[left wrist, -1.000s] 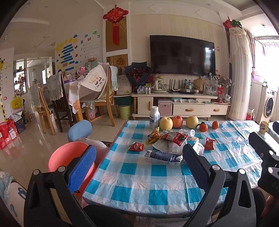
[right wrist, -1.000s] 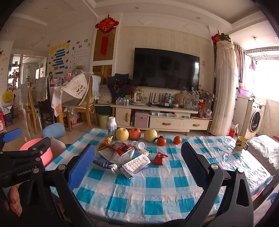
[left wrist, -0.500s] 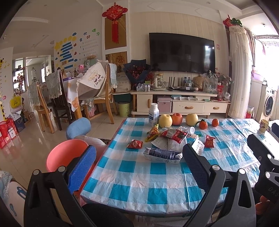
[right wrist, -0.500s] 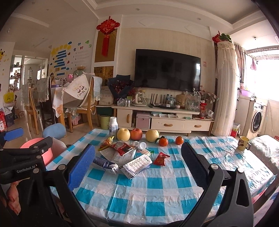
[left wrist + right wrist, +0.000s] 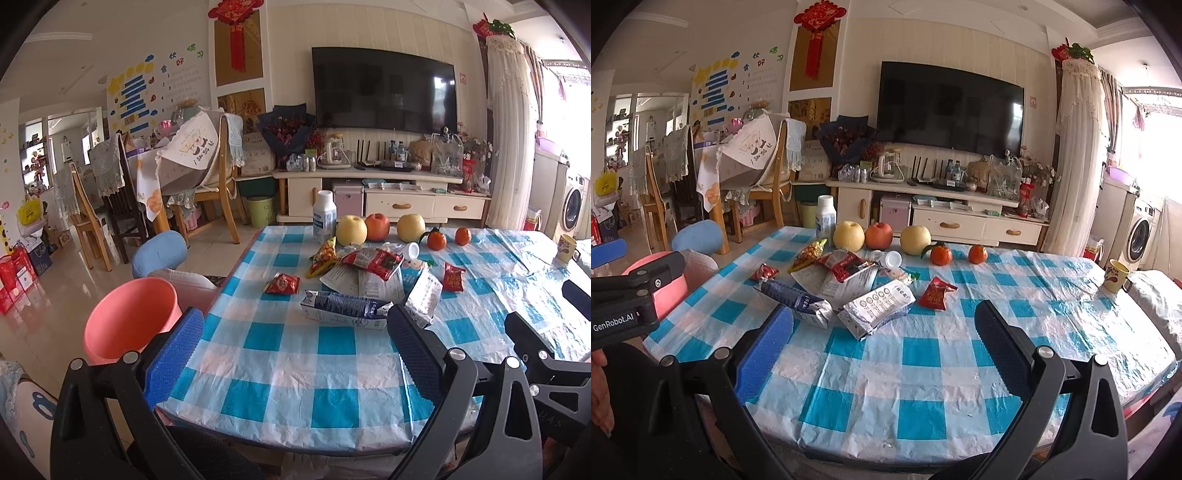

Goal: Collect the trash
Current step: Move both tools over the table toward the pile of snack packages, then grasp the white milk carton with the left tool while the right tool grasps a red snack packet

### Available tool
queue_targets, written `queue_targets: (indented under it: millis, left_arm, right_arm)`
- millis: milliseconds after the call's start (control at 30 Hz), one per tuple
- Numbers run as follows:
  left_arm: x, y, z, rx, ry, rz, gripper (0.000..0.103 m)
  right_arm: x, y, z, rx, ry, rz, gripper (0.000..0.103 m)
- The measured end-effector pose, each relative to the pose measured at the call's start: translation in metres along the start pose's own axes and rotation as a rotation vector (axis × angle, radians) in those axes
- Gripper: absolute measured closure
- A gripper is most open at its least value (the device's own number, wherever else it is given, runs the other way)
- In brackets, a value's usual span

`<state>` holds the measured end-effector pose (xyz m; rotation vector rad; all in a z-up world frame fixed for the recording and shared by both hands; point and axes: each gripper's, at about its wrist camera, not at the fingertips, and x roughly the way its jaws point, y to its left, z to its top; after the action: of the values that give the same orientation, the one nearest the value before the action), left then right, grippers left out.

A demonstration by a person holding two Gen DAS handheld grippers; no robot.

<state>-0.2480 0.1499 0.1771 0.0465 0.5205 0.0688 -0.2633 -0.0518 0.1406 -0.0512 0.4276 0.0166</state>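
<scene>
Trash lies heaped near the far middle of the checked tablecloth: a flattened blue carton nearest the left gripper, a silver printed pouch just beside it, a torn red-and-white wrapper on top of papers, and small red packets scattered around. Beyond the heap a row of fruit and a white bottle stand along the far edge. A pink bin sits off the table's left side. Left gripper hangs over the near edge, fingers spread wide and holding nothing. Right gripper hovers likewise, wide apart and empty, well short of the heap.
</scene>
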Motion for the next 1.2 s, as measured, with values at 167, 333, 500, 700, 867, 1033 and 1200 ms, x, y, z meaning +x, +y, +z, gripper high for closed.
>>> queue_targets:
  millis: [167, 333, 500, 700, 867, 1033, 1200]
  left_arm:
    - [0.028, -0.01, -0.011, 0.023, 0.053, -0.008, 0.005]
    - [0.056, -0.022, -0.025, 0.048, 0.1, -0.034, 0.005]
    - [0.08, -0.032, -0.035, 0.077, 0.123, -0.052, 0.005]
    - [0.105, -0.049, -0.04, 0.132, 0.134, -0.12, 0.005]
    - [0.126, -0.069, -0.036, 0.171, 0.169, -0.279, 0.005]
    - [0.148, -0.092, -0.029, 0.218, 0.202, -0.359, 0.005]
    - [0.16, -0.125, -0.021, 0.318, 0.157, -0.376, 0.005]
  right_arm:
    - [0.025, -0.017, -0.011, 0.027, 0.049, 0.003, 0.004]
    - [0.054, -0.038, -0.019, 0.073, 0.111, -0.011, 0.004]
    - [0.072, -0.06, -0.019, 0.162, 0.146, -0.028, 0.004]
    - [0.091, -0.064, -0.017, 0.15, 0.171, -0.024, 0.004]
    - [0.116, -0.081, -0.013, 0.197, 0.205, -0.006, 0.004]
    - [0.15, -0.101, -0.009, 0.262, 0.266, 0.025, 0.004]
    - [0.18, -0.117, -0.006, 0.302, 0.304, 0.049, 0.004]
